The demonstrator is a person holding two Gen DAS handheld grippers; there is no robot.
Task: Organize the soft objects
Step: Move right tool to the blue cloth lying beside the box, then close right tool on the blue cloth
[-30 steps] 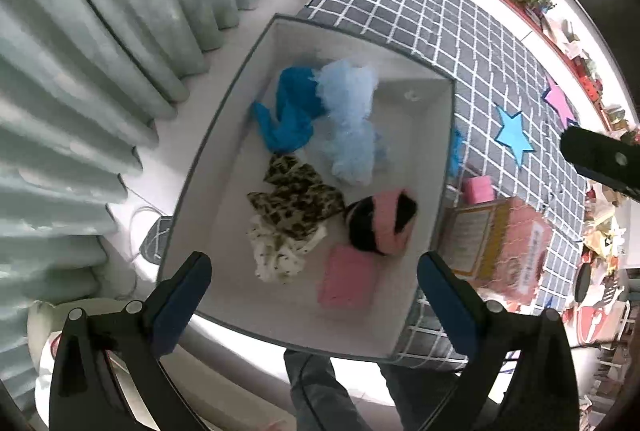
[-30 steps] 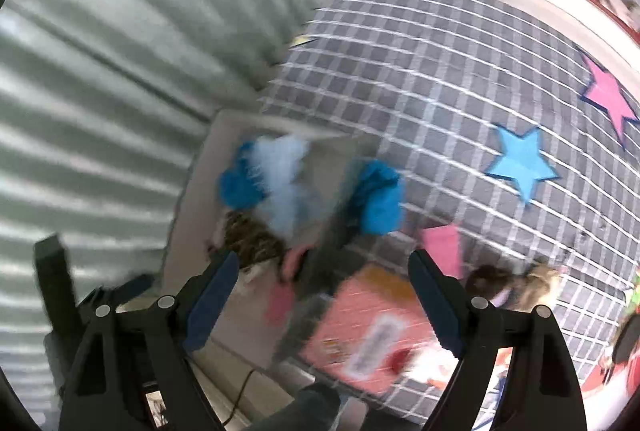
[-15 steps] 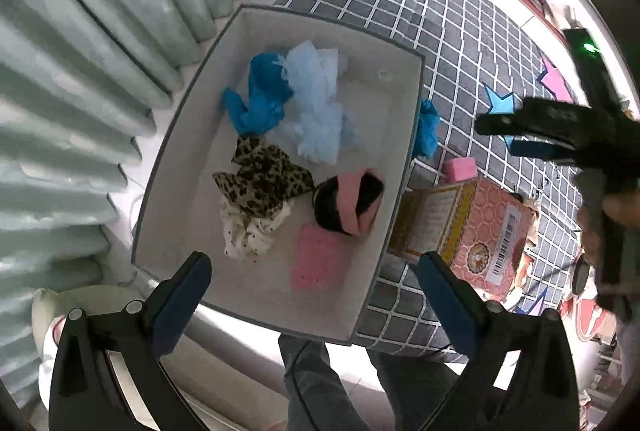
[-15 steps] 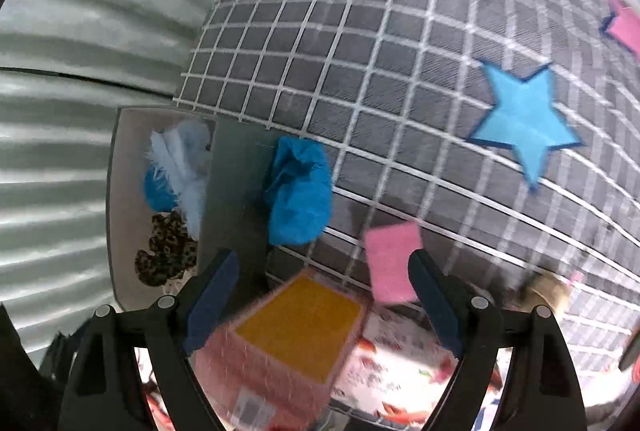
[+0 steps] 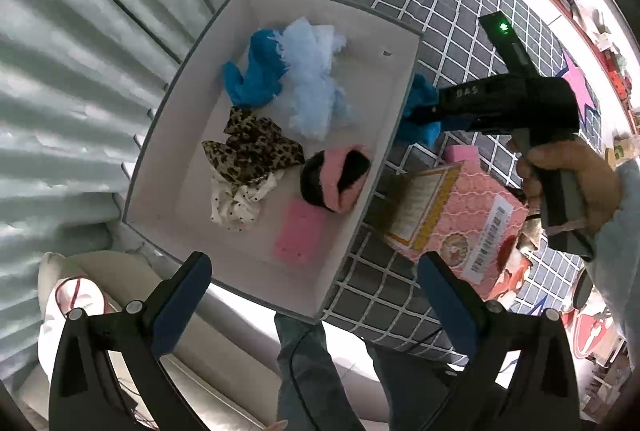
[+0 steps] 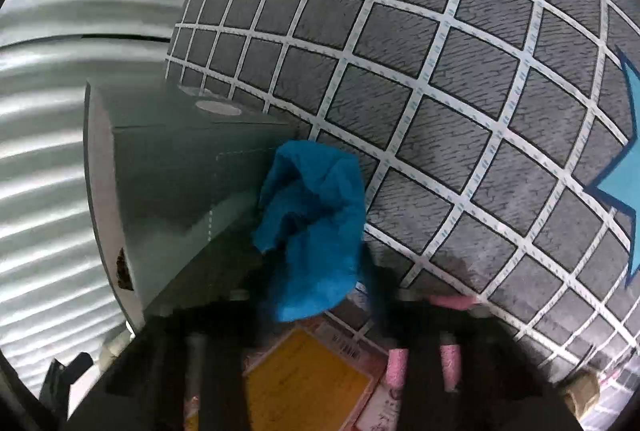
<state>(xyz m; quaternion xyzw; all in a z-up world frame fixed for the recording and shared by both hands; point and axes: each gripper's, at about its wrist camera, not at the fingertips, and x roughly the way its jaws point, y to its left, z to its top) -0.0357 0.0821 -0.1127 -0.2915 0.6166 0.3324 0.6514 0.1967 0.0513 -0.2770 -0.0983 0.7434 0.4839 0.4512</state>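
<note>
A blue cloth [image 6: 316, 223] lies on the checked grey table cover against the outer wall of a grey box [image 6: 180, 171]. My right gripper [image 6: 316, 271] points down at it and its jaws are closing, with the cloth pinched between them. The left wrist view shows the same cloth [image 5: 420, 107] at the right gripper's [image 5: 418, 113] tip. My left gripper [image 5: 312, 279] hangs open above the box [image 5: 412, 79], holding nothing. Inside lie another blue cloth [image 5: 252, 79], a pale blue fluffy piece [image 5: 312, 83], a leopard scrunchie [image 5: 252, 151], a pink-and-black fuzzy piece [image 5: 336, 175] and a pink sponge [image 5: 300, 235].
A pink carton [image 5: 452, 215] lies right of the box, with a small pink sponge [image 5: 460, 153] behind it. A white dotted scrunchie [image 5: 240, 199] is in the box too. Pleated curtains [image 5: 100, 51] hang on the left. A person's legs [image 5: 312, 371] stand below the table edge.
The right gripper has dropped to the blue cloth beside the box, and its wide jaws have come together on it. The left gripper has drifted sideways above the box.
</note>
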